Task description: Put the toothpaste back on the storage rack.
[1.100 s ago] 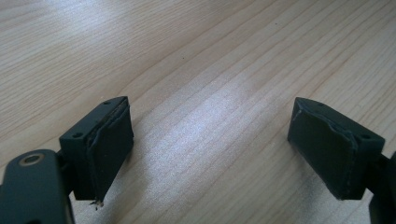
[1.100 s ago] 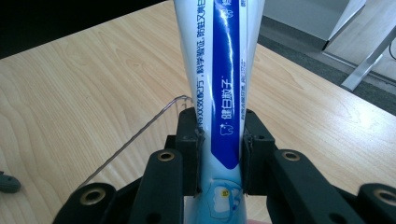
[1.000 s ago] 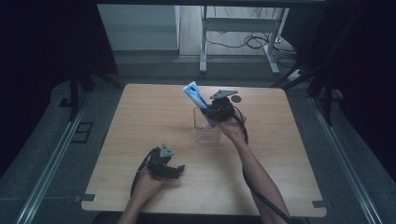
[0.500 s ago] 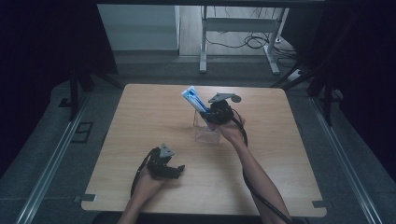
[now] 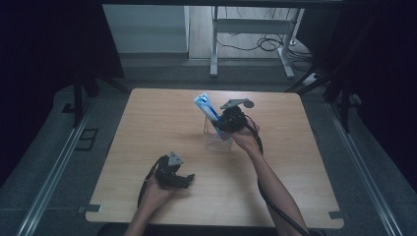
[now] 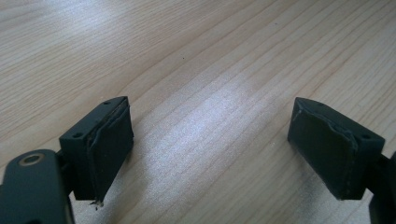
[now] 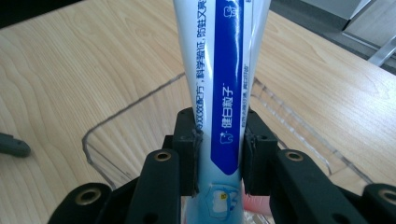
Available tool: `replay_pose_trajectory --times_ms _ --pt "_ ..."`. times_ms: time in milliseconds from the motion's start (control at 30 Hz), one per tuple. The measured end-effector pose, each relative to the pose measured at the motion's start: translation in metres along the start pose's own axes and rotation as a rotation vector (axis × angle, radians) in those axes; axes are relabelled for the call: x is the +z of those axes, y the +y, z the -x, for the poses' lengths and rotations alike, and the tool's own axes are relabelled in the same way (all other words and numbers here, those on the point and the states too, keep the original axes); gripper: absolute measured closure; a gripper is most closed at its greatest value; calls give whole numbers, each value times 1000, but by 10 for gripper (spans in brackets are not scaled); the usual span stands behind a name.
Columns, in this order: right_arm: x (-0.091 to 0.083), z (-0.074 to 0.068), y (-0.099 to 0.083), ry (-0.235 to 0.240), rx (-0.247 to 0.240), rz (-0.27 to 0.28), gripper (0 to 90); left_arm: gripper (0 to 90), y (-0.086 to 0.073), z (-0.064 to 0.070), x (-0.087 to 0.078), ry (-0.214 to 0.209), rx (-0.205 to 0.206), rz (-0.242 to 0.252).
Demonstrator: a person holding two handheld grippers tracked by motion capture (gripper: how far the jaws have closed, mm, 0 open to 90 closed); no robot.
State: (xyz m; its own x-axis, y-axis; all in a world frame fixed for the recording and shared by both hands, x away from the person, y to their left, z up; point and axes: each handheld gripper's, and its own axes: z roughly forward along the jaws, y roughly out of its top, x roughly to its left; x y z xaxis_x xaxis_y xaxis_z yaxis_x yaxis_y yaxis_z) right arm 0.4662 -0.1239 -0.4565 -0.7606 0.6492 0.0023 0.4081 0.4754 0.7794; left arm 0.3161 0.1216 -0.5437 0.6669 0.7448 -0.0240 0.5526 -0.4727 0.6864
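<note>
Pale wood-grain desk, grey floor around it, metal frame legs beyond. Near edge: left gripper rests low, jaws spread over bare wood. Further in, right gripper pinches a glossy white-and-blue toothpaste tube, tilted above a clear plastic box; its view reveals printed lettering.

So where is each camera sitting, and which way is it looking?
High view: above the person's side, looking forward and down on the light wooden table; both forearms, the left gripper and the right gripper show.
Left gripper view: rides the left gripper, looking along its open jaws at bare wood.
Right gripper view: rides the right gripper, its jaws shut on the blue-and-white toothpaste tube over the clear plastic box.
Shared: high view and right gripper view both show the tube and box.
</note>
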Motion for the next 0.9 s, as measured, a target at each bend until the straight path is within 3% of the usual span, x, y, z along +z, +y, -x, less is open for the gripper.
replay_pose_trajectory --times_ms 367,633,900 --pt "2 -4 1 -6 -29 -45 643 141 0 0 0 0 1 0" --pt "-3 -1 1 17 13 0 559 141 0 0 0 0 0 1" --pt "-9 -3 4 23 7 7 453 141 0 0 0 0 0 1"
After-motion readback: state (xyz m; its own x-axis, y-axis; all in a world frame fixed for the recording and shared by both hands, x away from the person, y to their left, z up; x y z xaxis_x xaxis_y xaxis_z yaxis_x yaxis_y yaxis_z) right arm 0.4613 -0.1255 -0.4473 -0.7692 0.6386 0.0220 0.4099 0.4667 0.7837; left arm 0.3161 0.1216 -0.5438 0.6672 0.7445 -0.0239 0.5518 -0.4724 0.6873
